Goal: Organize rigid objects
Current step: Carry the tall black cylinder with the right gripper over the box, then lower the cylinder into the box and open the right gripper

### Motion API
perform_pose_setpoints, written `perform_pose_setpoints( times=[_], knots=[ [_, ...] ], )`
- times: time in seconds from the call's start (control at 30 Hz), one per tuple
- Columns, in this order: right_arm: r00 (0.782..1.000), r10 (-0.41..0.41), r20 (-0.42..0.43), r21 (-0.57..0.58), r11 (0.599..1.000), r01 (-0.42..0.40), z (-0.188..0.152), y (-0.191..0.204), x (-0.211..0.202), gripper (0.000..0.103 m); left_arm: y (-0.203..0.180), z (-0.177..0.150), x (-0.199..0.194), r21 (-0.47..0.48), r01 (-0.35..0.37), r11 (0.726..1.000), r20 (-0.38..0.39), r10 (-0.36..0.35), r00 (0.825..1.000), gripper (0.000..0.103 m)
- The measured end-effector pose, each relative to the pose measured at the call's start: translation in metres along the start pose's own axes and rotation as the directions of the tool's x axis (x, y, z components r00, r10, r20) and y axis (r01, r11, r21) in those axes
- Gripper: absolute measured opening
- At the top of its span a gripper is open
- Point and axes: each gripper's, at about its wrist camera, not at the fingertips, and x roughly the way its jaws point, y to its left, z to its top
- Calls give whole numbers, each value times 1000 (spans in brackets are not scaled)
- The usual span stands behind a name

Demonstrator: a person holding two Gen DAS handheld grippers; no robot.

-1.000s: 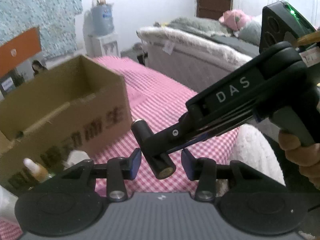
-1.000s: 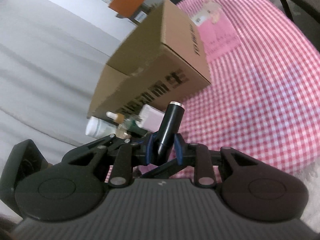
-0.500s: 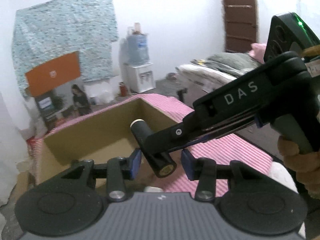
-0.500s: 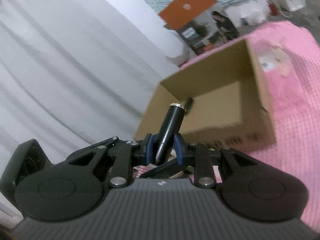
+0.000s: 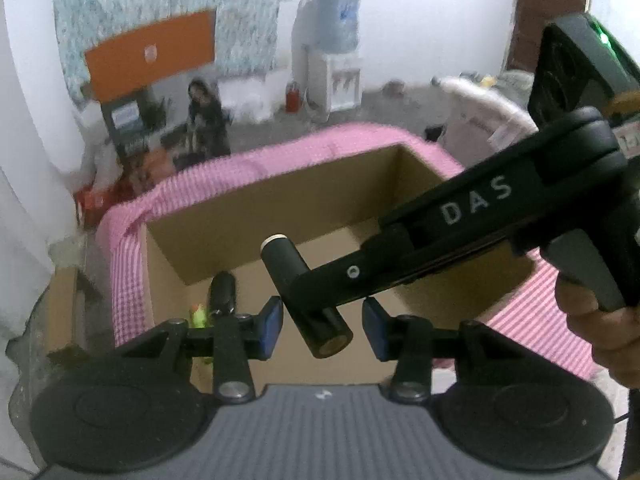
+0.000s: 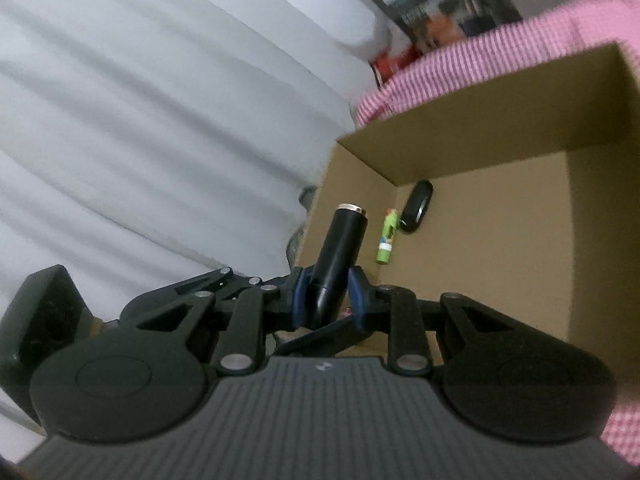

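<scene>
Right gripper point(image 6: 328, 294): its blue-padded fingers point(image 6: 299, 294) are clamped on the black cylindrical tube point(image 6: 338, 254); in the left wrist view its dark arm marked "DAS" enters from 3 o'clock, held by a hand point(image 5: 600, 332).
Black cylindrical tube: tilted, pale-rimmed end pointing towards 12 o'clock in the right wrist view; it hangs over the near part of the open brown cardboard box point(image 6: 500, 144).
Left gripper point(image 5: 323, 328): fingers point(image 5: 270, 326) apart, not pressing on anything; the tube's lower end sits in the gap between them without touching either pad.
Open brown cardboard box: stands on the pink-and-white checked cloth point(image 5: 128, 272); its inside faces both cameras.
Inside the box: a green stick with a white band point(image 6: 386, 242) lies on the floor of the box, and a black oval object point(image 6: 416, 206) lies just beside it at 1 o'clock, against the far wall.
Surroundings: white curtain point(image 6: 160, 120) at 9 o'clock in the right wrist view; an orange board point(image 5: 150, 54) and a water dispenser point(image 5: 334, 60) stand by the far wall in the left wrist view, blurred.
</scene>
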Motion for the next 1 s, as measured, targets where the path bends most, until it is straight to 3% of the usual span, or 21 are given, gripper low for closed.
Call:
perform_pose_setpoints(
  times=[0.23, 0.4, 0.57, 0.7, 0.83, 1.0],
  knots=[
    [985, -71, -157, 78, 993, 84, 21, -23, 63, 23, 27, -1, 45, -28, -1, 1000, -166, -4, 986, 42],
    [970, -84, -229, 116, 987, 113, 20, -33, 90, 23, 33, -6, 53, -30, -36, 999, -223, 28, 974, 42],
    [963, -81, -257, 135, 984, 119, 15, -39, 98, 24, 34, 0, 43, -23, -43, 999, -185, 38, 982, 48],
    [971, -58, -232, 138, 986, 91, 18, -44, 95, 27, 26, 3, 29, -3, -42, 999, -144, 41, 989, 55],
    [982, -56, -180, 116, 990, 78, 17, -38, 69, 33, 20, 5, 13, 3, -35, 999, -92, 36, 995, 64],
    [995, -51, -83, 60, 997, 56, 9, -27, 27, 50, 11, 1, -17, 8, -20, 1000, -14, 20, 1000, 74]
  ],
)
